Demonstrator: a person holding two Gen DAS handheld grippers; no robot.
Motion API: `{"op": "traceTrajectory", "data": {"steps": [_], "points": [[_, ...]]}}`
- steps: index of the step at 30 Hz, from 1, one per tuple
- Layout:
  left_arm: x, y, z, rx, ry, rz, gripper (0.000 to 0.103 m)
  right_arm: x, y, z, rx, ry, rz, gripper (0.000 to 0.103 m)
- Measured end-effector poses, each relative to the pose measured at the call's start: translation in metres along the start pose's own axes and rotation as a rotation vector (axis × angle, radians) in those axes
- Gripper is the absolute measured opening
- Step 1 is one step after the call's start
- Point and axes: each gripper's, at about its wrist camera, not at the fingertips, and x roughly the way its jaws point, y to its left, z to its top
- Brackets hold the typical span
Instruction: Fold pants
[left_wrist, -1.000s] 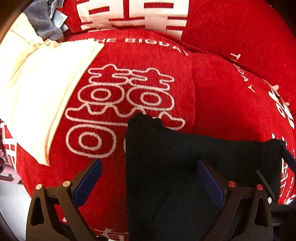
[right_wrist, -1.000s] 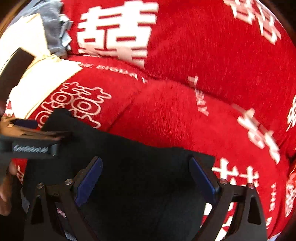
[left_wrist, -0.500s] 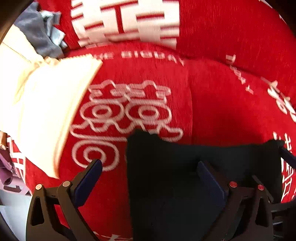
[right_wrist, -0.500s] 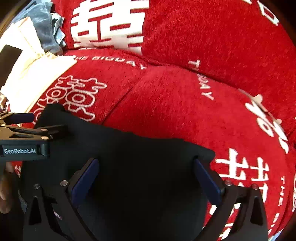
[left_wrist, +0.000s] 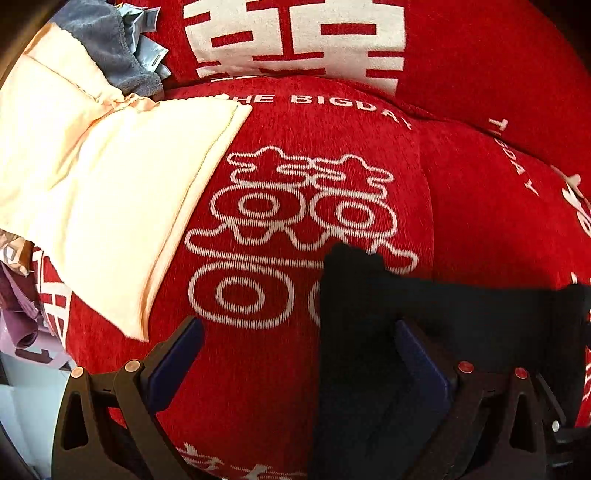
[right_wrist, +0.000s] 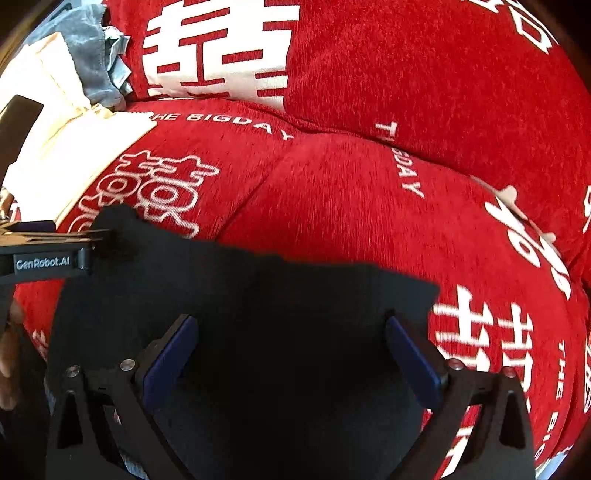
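1. Cream-coloured folded cloth (left_wrist: 103, 192) is lying at the far left on the red sofa cover (left_wrist: 332, 177), with a grey garment (left_wrist: 107, 51) bunched behind it against the back cushion.
2. Printed white characters and the words "THE BIGDAY" are running across the red cover between the cream cloth and the pants.
3. Black pants (right_wrist: 258, 332) are lying flat on the seat cushion, their far edge crossing the white pattern.
4. In the left wrist view, the left gripper (left_wrist: 299, 365) is hovering with its jaws spread wide: its left blue pad (left_wrist: 177, 365) is over bare red cover, its right pad over the pants' left edge.
5. In the right wrist view, the right gripper (right_wrist: 291, 362) is standing fully spread over the middle of the pants, having just finished opening; neither pad is pressing on the fabric.
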Motion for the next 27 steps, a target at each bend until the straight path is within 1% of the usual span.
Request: {"op": "traceTrajectory", "data": {"steps": [12, 15, 17, 19, 22, 25, 27], "points": [[-0.026, 0.011, -0.06, 0.007, 0.009, -0.06, 0.103, -0.05, 0.012, -0.076, 0.014, -0.036, 0.026, 0.102], [-0.027, 0.01, -0.078, 0.027, 0.012, -0.066, 0.103, -0.055, 0.017, -0.094, -0.012, -0.038, 0.017, 0.102], [-0.033, 0.014, -0.083, 0.013, 0.014, -0.085, 0.103, -0.056, 0.02, -0.101, -0.041, -0.032, -0.007, 0.102], [-0.042, 0.017, -0.088, 0.001, 0.004, -0.097, 0.103, -0.062, 0.021, -0.105, -0.04, -0.033, -0.03, 0.102], [-0.051, 0.02, -0.103, 0.002, -0.011, -0.126, 0.103, -0.079, 0.017, -0.107, -0.011, -0.072, 0.016, 0.102], [-0.048, 0.016, -0.115, 0.034, -0.005, -0.127, 0.103, -0.088, 0.025, -0.107, -0.049, -0.109, -0.012, 0.102], [-0.04, 0.015, -0.117, 0.036, 0.011, -0.12, 0.103, -0.085, 0.026, -0.108, -0.049, -0.099, 0.016, 0.102]]}}
